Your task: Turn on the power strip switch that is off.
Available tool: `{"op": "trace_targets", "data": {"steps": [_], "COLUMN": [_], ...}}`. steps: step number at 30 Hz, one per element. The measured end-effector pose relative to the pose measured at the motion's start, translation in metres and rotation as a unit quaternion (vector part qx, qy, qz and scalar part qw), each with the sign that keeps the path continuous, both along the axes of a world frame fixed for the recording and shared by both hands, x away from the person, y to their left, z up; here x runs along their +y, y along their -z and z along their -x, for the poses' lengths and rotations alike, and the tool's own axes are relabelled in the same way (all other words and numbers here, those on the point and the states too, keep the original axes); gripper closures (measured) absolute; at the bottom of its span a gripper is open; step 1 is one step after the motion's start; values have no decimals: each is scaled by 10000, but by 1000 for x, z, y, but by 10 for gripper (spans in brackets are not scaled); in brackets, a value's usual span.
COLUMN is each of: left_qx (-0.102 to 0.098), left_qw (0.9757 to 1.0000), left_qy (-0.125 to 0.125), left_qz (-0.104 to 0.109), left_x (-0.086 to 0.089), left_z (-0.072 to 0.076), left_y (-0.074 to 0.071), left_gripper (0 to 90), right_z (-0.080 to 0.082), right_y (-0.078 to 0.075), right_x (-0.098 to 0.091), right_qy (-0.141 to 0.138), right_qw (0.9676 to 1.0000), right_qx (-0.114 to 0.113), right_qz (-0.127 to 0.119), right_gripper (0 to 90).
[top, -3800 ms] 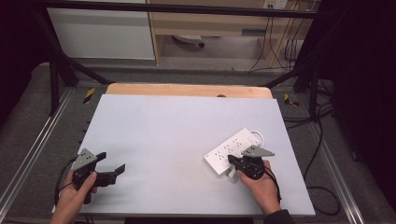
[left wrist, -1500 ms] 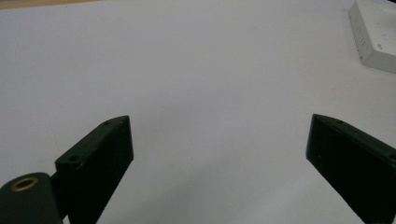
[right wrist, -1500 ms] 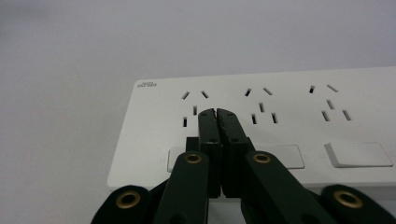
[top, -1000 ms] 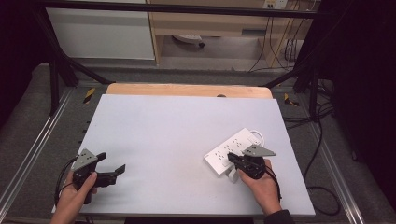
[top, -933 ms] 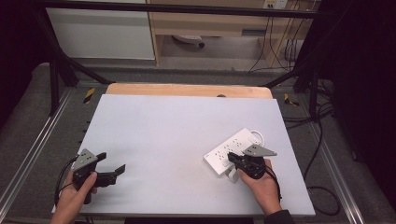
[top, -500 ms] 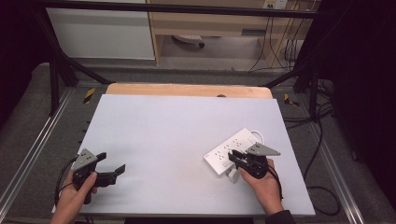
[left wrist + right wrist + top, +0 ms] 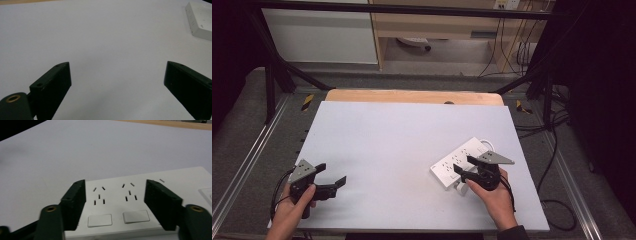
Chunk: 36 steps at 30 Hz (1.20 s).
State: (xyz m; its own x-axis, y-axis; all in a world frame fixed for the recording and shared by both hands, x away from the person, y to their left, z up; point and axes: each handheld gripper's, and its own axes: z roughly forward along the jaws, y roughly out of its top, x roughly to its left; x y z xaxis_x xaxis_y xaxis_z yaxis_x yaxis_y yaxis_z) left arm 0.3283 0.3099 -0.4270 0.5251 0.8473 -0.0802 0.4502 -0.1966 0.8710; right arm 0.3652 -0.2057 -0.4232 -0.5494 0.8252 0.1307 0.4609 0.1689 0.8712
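A white power strip (image 7: 452, 162) lies at an angle on the right part of the white table (image 7: 412, 135). A person's right hand holds my right gripper (image 7: 468, 169) over the strip's near end. In the right gripper view the strip (image 7: 140, 195) shows its sockets and two rocker switches. The right gripper (image 7: 115, 186) is open, its black jaws standing left and right of those sockets. At the table's front left, my left gripper (image 7: 332, 174) rests in the person's left hand. It is wide open (image 7: 117, 66) over bare table, with one end of the strip (image 7: 201, 17) far off at the upper right.
A wooden strip (image 7: 412, 96) runs along the table's far edge. Metal rails (image 7: 257, 150) flank both sides, and black cables (image 7: 557, 150) lie on the floor at the right. A white cable loop (image 7: 487, 145) sits behind the power strip.
My right gripper has shifted slightly to the right over the power strip. The left gripper and the strip have stayed where they were.
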Motion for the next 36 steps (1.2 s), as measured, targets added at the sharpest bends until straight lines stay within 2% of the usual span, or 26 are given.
{"op": "trace_targets", "data": {"steps": [3, 6, 10, 13, 15, 18, 26, 36], "left_qx": [6, 14, 10, -11, -21, -16, -35, -31], "left_qw": [10000, 10000, 10000, 10000, 10000, 10000, 10000, 10000], "left_qy": [0, -6, -15, -27, -36, -32, -30, -50], "left_qz": [5, 22, 27, 47, 59, 54, 53, 58], "left_x": [0, 0, 0, 1, 1, 1, 1, 1], "left_z": [0, 0, 0, 0, 0, 0, 1, 1], "left_y": [0, 0, 0, 0, 0, 0, -1, -1], "left_gripper": [75, 75, 75, 75, 75, 75, 72, 65], "right_z": [-1, -1, 0, -1, 0, 2, 1, 5], "right_y": [-3, -8, -15, -19, -21, -24, -30, -41], "right_x": [2, 4, 4, 3, 1, 0, -4, -15], "right_qy": [134, 265, 235, 321, 285, 185, 226, 260], "right_qw": [9999, 9995, 9992, 9993, 9995, 9997, 9997, 9995], "right_qx": [-96, -178, -315, -167, -146, -184, -97, -153], "right_qz": [43, 56, 116, 89, 48, 32, 44, 86], "right_gripper": [121, 41, 20, 29, 27, 25, 48, 36]}}
